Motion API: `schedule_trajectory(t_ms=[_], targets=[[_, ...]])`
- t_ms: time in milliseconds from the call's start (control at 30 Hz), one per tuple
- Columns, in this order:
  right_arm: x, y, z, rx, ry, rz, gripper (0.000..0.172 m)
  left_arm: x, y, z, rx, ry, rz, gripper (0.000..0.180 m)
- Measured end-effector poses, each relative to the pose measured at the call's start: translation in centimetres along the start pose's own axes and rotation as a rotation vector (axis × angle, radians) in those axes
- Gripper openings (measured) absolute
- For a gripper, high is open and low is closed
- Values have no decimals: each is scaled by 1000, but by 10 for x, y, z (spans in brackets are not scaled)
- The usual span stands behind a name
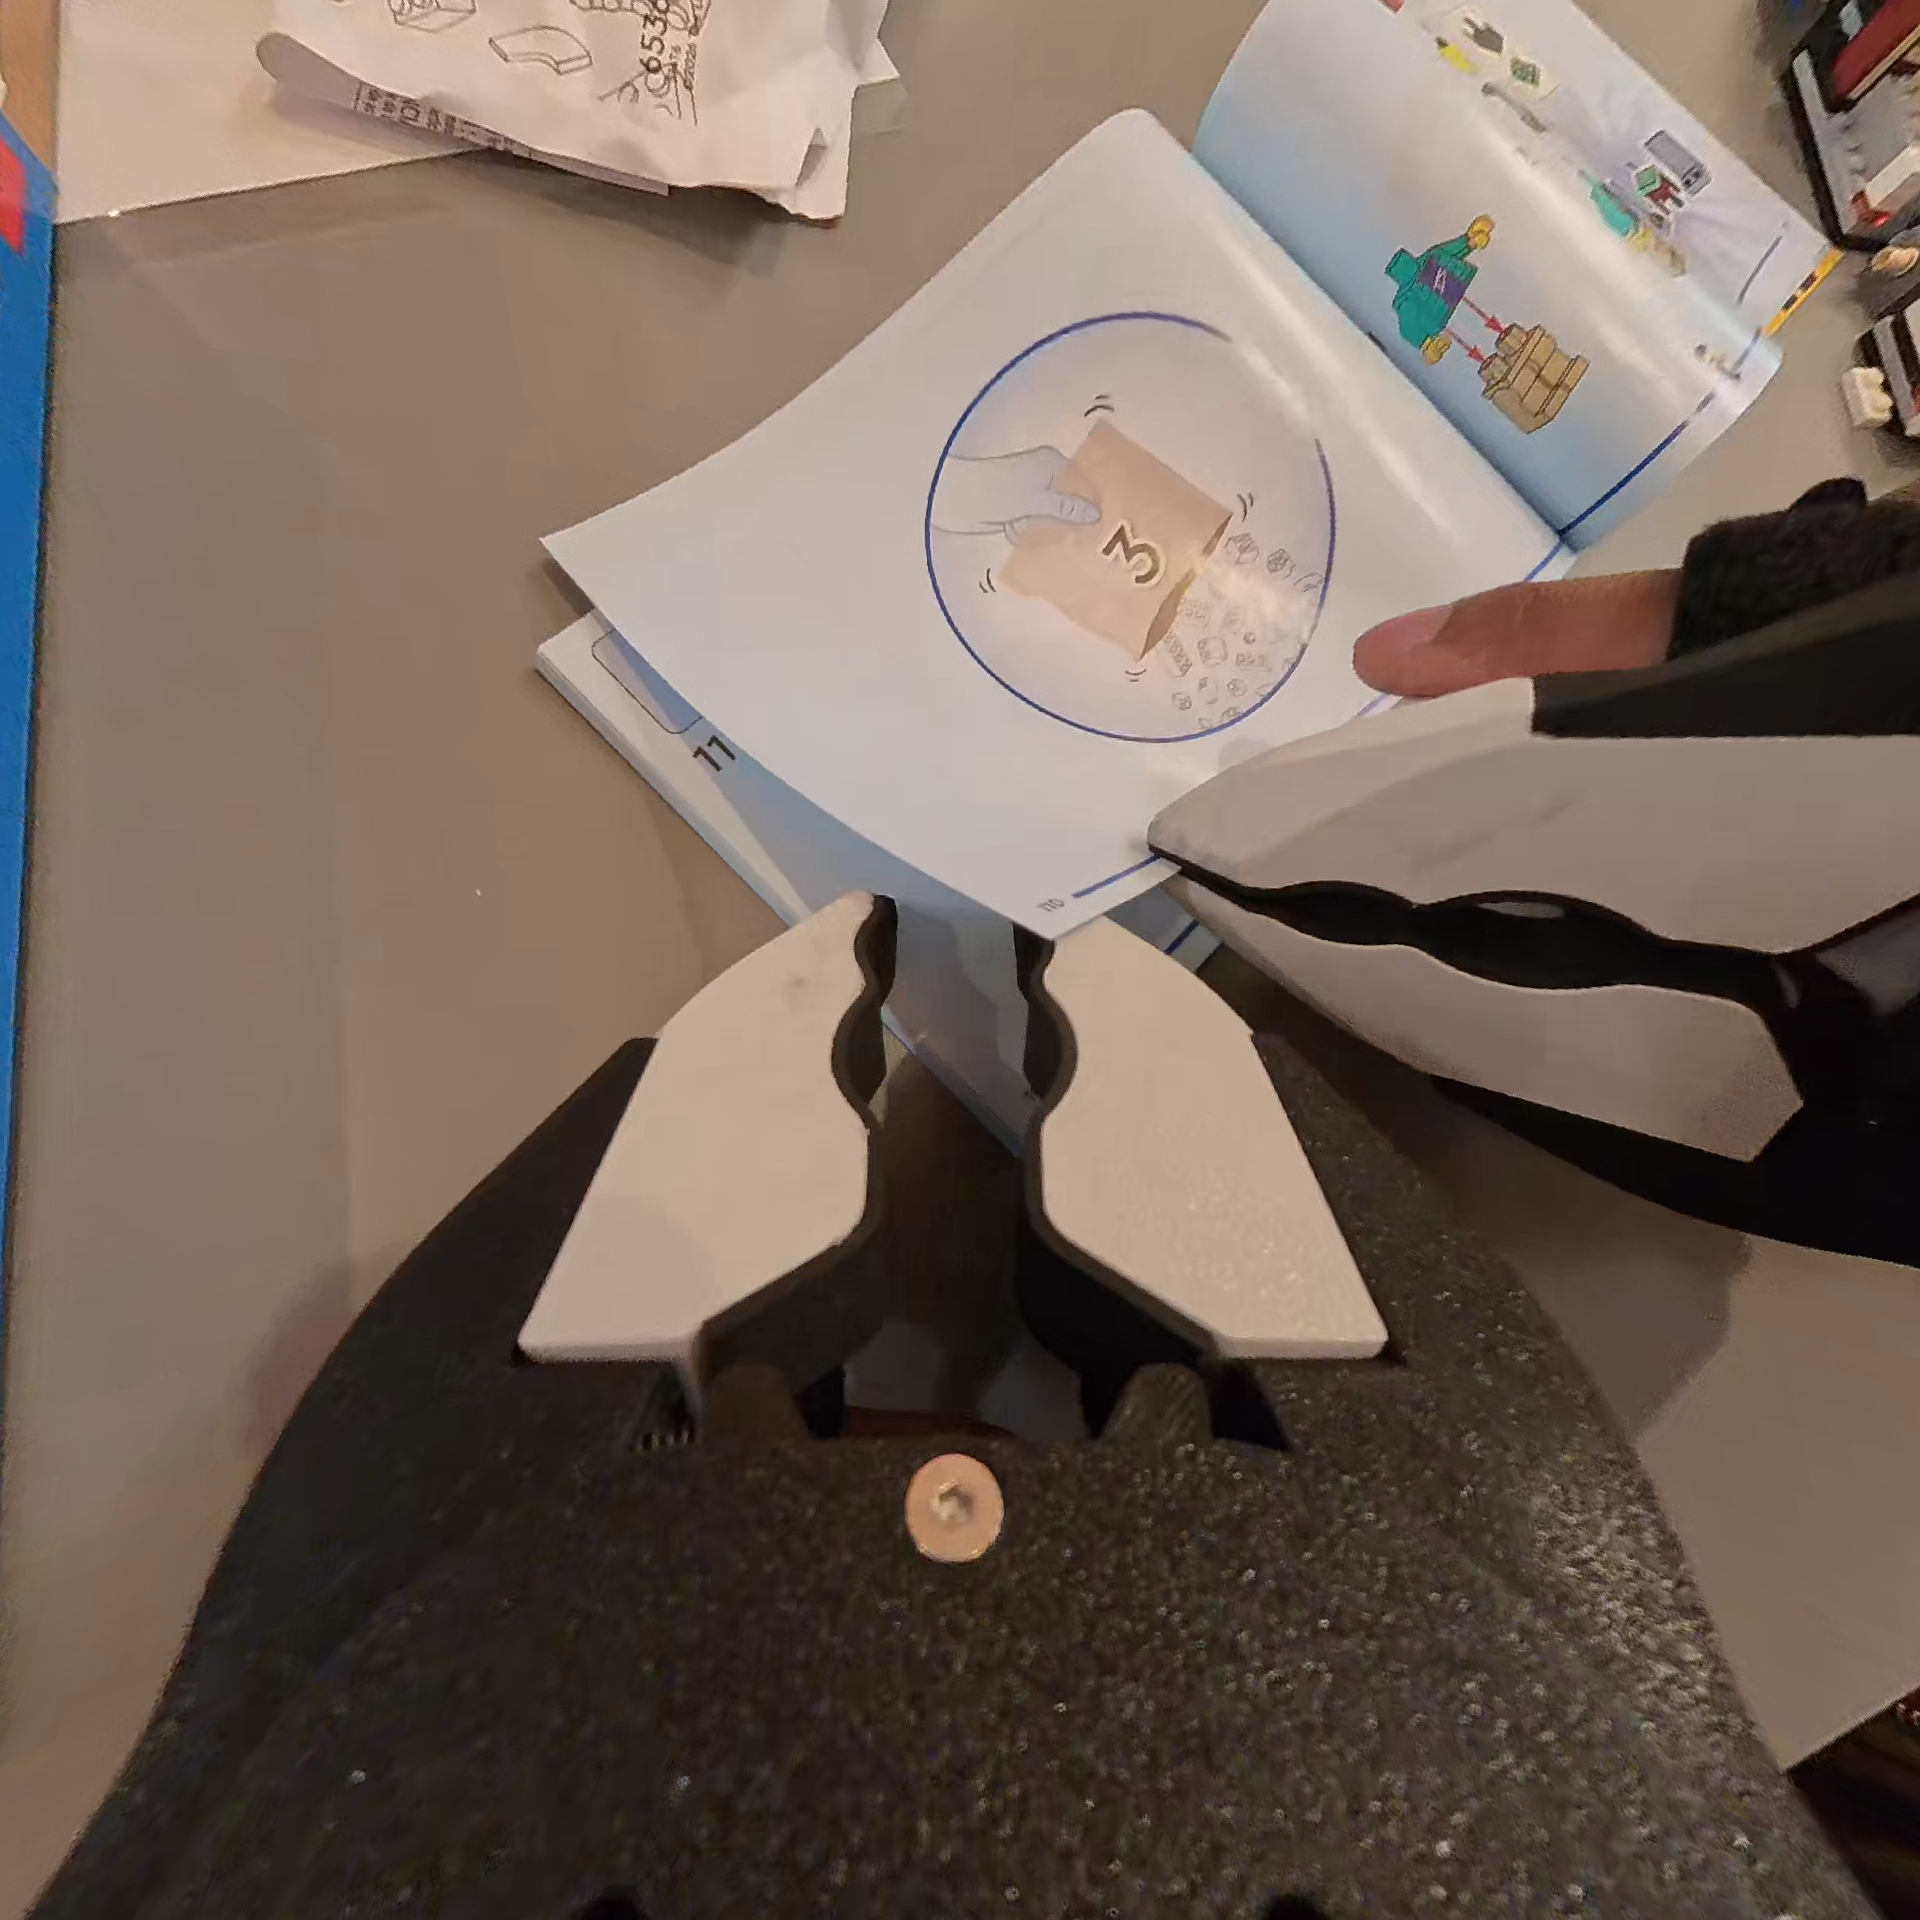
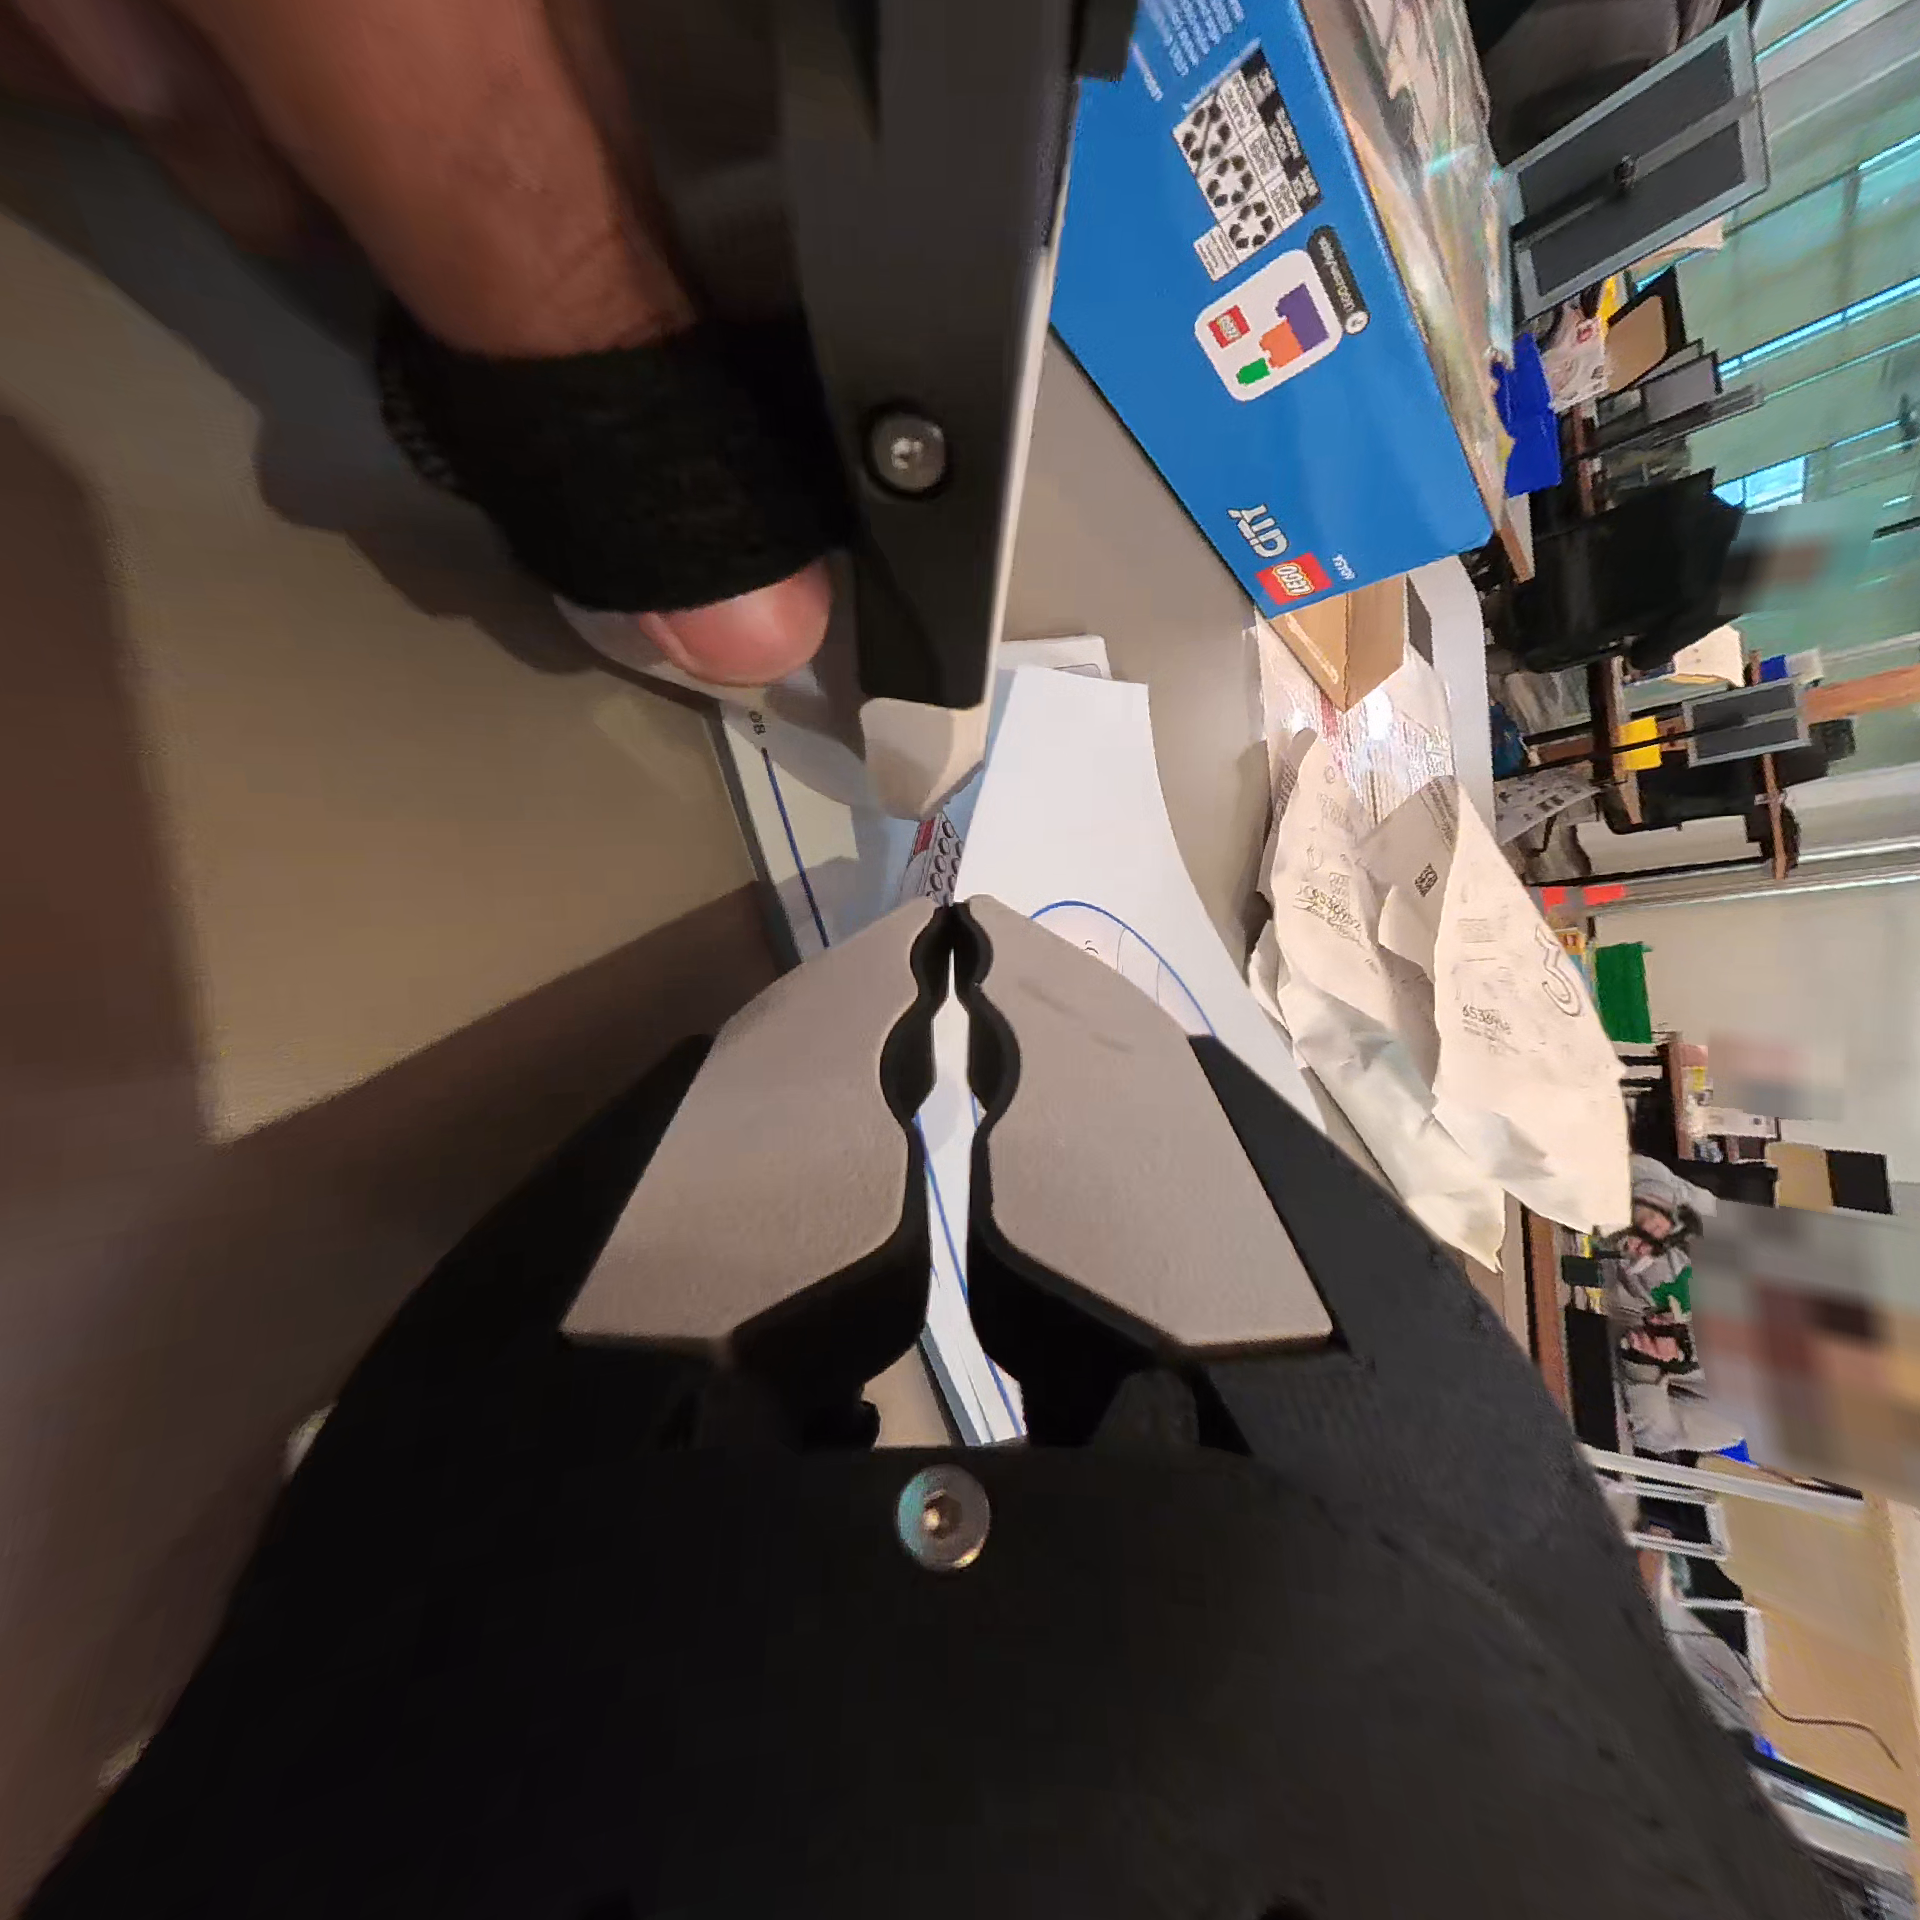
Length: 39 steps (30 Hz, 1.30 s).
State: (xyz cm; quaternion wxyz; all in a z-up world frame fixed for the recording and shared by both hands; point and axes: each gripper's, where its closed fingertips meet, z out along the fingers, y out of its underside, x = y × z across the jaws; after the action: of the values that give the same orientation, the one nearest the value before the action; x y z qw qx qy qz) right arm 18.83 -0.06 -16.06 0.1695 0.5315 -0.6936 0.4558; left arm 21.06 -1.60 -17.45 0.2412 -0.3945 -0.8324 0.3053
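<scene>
Grey table (image 1: 312,623) under both grippers. Blue box (image 2: 1278,312) on it, far ahead-right of the right gripper; in the left view only its edge shows, far left. Crumpled white paper bags (image 2: 1455,1018) lie right of the right gripper, beyond the booklet. Open instruction booklet (image 1: 1455,208) lies flat just ahead of the left gripper. One page (image 1: 831,623) is lifted and curved above the rest. Right gripper (image 2: 954,920): fingers pressed together, pinching that page at its lower corner edge; it enters the left view from the right. Left gripper (image 1: 951,935): fingers spread apart, gripping nothing, tips just under the lifted page's corner, over the booklet's lower pages. A bare fingertip (image 1: 1455,644) of the hand on the right gripper points over the page.
</scene>
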Motion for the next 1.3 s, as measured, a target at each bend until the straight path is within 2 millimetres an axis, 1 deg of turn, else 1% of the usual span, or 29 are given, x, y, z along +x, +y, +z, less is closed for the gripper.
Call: schedule_trajectory(t_ms=[300, 367, 433, 500, 567, 600, 667, 800, 900, 967, 1033, 1133, 1200, 1300], targets=[[-2, -2, -1, 19, -36, 57, 0, 1, 0, 0, 3, 19, -14, 23], [-2, -3, -2, 36, -78, 120, 0, 1, 0, 0, 4, 24, -18, 23], [0, -5, -5, 61, -136, 223, 0, 1, -1, -1, 6, 29, -24, 23], [10, -6, -11, 93, -182, 353, 0, 1, -1, -1, 8, 37, -30, 23], [28, -3, -18, 124, -193, 487, 0, 2, -1, -1, 10, 46, -34, 23], [39, 1, -21, 134, -183, 547, 0, 2, -1, -1, 13, 49, -35, 24], [61, 16, -30, 145, -139, 660, 0, 2, -2, -2, 20, 60, -40, 24], [99, 57, -52, 170, -25, 890, 0, 3, -3, -3, 27, 77, -48, 24], [118, 89, -69, 206, 44, 1067, 0, 5, -4, -3, 28, 82, -42, 24], [125, 109, -81, 227, 75, 1185, 0, 5, -4, -2, 27, 83, -37, 24], [128, 126, -93, 242, 100, 1289, 0, 6, -4, -3, 30, 83, -34, 24], [125, 148, -110, 228, 135, 1372, 0, 6, -5, -4, 37, 84, -28, 24], [117, 165, -119, 186, 169, 1402, 0, 7, -5, -4, 37, 83, -19, 24], [102, 186, -128, 108, 187, 1413, 1, 8, -4, -4, 34, 81, -12, 25]])
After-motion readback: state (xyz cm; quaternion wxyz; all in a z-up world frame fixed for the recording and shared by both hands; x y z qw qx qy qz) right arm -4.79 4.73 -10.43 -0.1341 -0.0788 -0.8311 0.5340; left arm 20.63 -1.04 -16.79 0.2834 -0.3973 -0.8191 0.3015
